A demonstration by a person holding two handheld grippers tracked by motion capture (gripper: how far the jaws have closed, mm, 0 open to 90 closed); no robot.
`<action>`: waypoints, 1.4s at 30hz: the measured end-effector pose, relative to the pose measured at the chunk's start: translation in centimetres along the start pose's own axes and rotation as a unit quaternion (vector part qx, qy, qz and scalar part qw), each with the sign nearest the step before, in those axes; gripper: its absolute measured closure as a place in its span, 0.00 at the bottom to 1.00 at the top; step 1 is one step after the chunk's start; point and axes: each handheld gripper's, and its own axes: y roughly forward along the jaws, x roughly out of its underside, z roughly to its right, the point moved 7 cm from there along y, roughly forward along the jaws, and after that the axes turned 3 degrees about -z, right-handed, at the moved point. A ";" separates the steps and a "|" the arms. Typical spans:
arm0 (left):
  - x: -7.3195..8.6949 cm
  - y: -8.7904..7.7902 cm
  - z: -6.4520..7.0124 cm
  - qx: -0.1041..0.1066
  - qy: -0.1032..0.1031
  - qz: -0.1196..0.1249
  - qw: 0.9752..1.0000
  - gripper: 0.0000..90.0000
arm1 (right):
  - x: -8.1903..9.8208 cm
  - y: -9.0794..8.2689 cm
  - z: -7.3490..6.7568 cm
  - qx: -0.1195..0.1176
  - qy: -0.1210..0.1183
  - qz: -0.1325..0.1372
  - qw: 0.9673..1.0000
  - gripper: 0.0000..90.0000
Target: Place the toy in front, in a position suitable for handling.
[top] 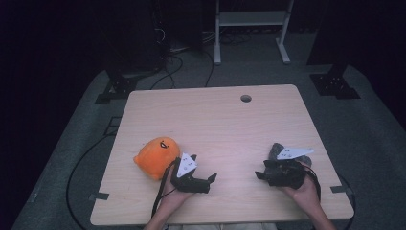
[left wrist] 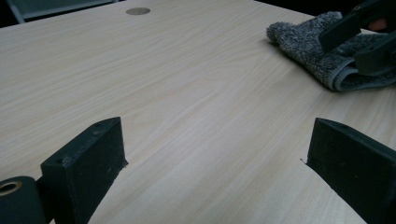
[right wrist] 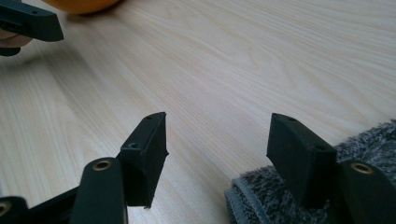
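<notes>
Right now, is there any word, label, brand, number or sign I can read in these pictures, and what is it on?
No readable text anywhere.
Grey three-cornered plate on the left gripper: small dark marks, too small to read.
Grey three-cornered plate on the right gripper: small dark marks, too small to read.
Round orange plush toy: a drawn face, no lettering.
Grey fluffy folded cloth and light wooden table: no markings.

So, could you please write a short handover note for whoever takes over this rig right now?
Left gripper: open, empty, low over bare table, beside the orange plush toy.
Right gripper: open, holding nothing, jaws over the near edge of the grey folded cloth.
Done: nothing grasped or moved, as far as things lie.
Left: probably closing the right gripper on the cloth; the toy is untouched.
</notes>
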 end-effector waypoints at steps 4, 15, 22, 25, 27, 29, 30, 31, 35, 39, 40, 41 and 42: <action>-0.4 -0.1 -0.2 0.002 -0.003 0.005 1.000 0.04 | 0.0 0.3 0.1 -0.002 0.001 -0.002 1.000 0.41; -2.4 -1.9 -0.9 0.002 -0.002 0.035 0.999 0.04 | 0.0 0.2 -0.1 0.001 -0.001 -0.003 1.000 0.40; -3.4 -3.6 -2.0 -0.009 -0.001 0.054 0.998 0.04 | -0.1 0.4 -0.3 0.007 -0.005 -0.007 1.000 0.40; -3.6 -4.1 -2.4 -0.012 -0.003 0.062 0.998 0.04 | -0.1 0.4 -0.3 0.007 -0.005 -0.007 1.000 0.40; -3.8 -4.6 -2.8 -0.015 -0.005 0.067 0.998 0.04 | -0.1 0.4 -0.2 0.006 -0.004 -0.006 1.000 0.40; -4.0 -4.9 -3.2 -0.023 -0.006 0.072 0.997 0.04 | -0.1 0.4 -0.2 0.005 -0.004 -0.006 1.000 0.40; -4.1 -5.2 -3.7 -0.030 -0.014 0.078 0.996 0.04 | -0.1 0.4 -0.1 0.005 -0.004 -0.007 1.000 0.40; -4.1 -5.2 -3.7 -0.030 -0.014 0.078 0.996 0.04 | -0.1 0.4 -0.1 0.005 -0.004 -0.007 1.000 0.40; -4.2 -5.5 -4.3 -0.037 -0.021 0.083 0.996 0.04 | 0.0 0.4 -0.2 0.006 -0.004 -0.007 1.000 0.40; -4.1 -5.8 -4.8 -0.045 -0.022 0.082 0.995 0.04 | 0.0 0.4 -0.3 0.006 -0.004 -0.008 1.000 0.40; -4.1 -6.0 -5.1 -0.048 -0.023 0.082 0.995 0.04 | 0.0 0.4 -0.2 0.005 -0.005 -0.008 1.000 0.40; -4.1 -6.0 -5.1 -0.048 -0.023 0.082 0.995 0.04 | 0.0 0.4 -0.2 0.005 -0.005 -0.008 1.000 0.40; -4.1 -6.1 -5.3 -0.050 -0.026 0.082 0.995 0.04 | 0.0 0.4 -0.3 0.004 -0.006 -0.009 1.000 0.40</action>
